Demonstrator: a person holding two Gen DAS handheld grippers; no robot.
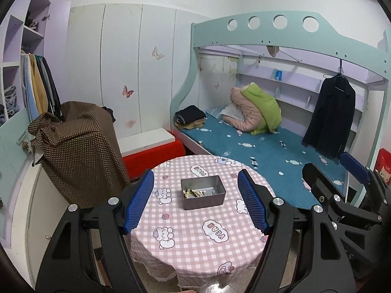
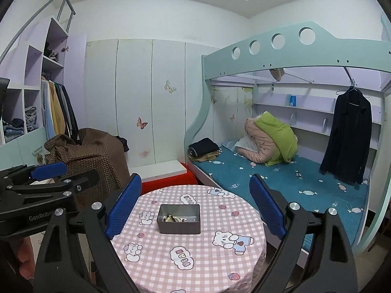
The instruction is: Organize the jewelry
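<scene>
Two blue-padded fingers of the left gripper [image 1: 195,201] stand wide apart in the left wrist view, nothing between them, above a round tabletop [image 1: 195,249] in pink checked cloth. A grey metal box [image 1: 204,196] sits near the tabletop's middle; beaded jewelry [image 1: 193,193] lies inside it. At the right edge the right gripper [image 1: 342,168] shows.

From the right wrist view, the right gripper [image 2: 195,207] is likewise spread and empty, with the box [image 2: 179,221] and jewelry [image 2: 174,219] on the tabletop [image 2: 195,263] ahead. The left gripper [image 2: 51,172] shows at left.
</scene>
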